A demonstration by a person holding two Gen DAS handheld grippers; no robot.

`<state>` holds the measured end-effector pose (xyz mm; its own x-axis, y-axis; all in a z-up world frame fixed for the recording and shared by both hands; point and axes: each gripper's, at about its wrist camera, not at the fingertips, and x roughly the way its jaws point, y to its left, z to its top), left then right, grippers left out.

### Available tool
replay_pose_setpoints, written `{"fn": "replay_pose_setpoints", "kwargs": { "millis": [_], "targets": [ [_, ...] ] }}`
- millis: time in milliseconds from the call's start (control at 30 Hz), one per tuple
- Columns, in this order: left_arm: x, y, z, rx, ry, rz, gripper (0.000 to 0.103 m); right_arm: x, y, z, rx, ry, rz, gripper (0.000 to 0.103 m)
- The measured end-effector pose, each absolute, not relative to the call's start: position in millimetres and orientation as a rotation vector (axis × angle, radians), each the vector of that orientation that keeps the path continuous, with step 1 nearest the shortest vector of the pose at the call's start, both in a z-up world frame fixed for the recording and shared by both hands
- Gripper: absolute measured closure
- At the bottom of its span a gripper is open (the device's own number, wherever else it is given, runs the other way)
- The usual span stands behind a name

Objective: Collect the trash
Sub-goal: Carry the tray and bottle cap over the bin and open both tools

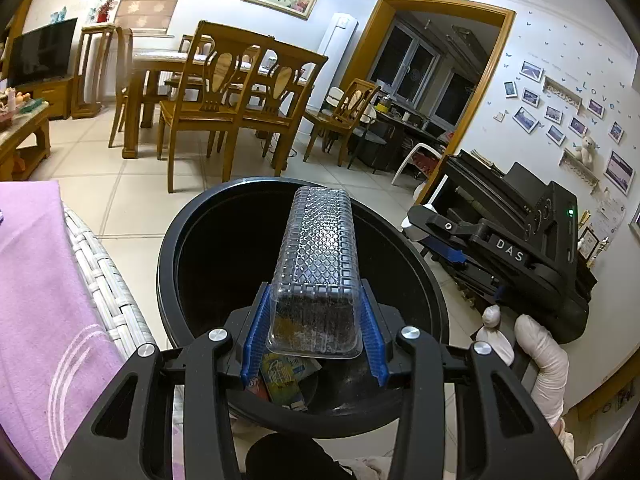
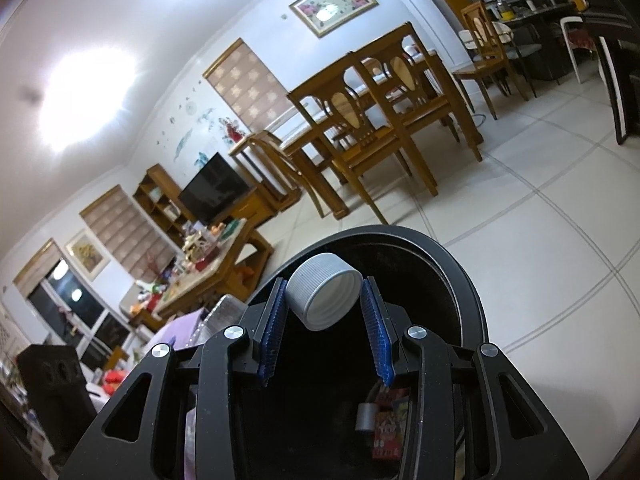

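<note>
Living rm, evening: I'm holding both grippers over the black trash bin (image 1: 168, 264), each angled downward w/ its load above the bin's mouth. My left gripper (image 1: 316, 320) is clamping a clear plastic container (image 1: 320, 256) btwn its blue pads (image 1: 256, 328), jaws partway closed on the container's near end; the ribbed body is sticking out forward over the opening. The right gripper (image 2: 324, 304) is pinching a grey bottle cap (image 2: 324, 296), tilted, open side facing the camera, jaws part closed on its ribbed rim. In the left view, the right gripper (image 1: 432, 224) is reaching in from the side, a white-gloved hand (image 1: 532, 360) behind it. Colourful wrappers (image 1: 284, 380) are lying inside the bin. A purple cloth (image 1: 36, 300) is lying just beside the bin.
</note>
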<state>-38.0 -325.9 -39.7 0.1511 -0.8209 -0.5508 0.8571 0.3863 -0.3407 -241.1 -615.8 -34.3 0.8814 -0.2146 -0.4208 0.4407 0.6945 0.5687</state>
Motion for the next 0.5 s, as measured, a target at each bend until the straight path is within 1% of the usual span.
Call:
{"fn": "replay_pose_setpoints", "kwargs": {
  "millis": [333,400,467,500],
  "targets": [
    [-42.2,-329.2,-41.1,0.074,0.754,-1.205,0.061,-240.6,-615.7,-33.9,0.718,0.339,-0.374,0.065],
    [-41.5,-329.4,-41.3,0.077,0.758,-1.203,0.059,-239.6,-614.9,-35.4,0.720,0.342,-0.371,0.065],
    [-41.8,-329.4,-40.3,0.081,0.760,-1.199,0.058,-238.3,-612.9,-36.9,0.724,0.344,-0.370,0.062],
    [-41.7,-330.0,-40.3,0.084,0.764,-1.197,0.058,-236.9,-612.2,-41.4,0.727,0.347,-0.369,0.056]
  ]
}}
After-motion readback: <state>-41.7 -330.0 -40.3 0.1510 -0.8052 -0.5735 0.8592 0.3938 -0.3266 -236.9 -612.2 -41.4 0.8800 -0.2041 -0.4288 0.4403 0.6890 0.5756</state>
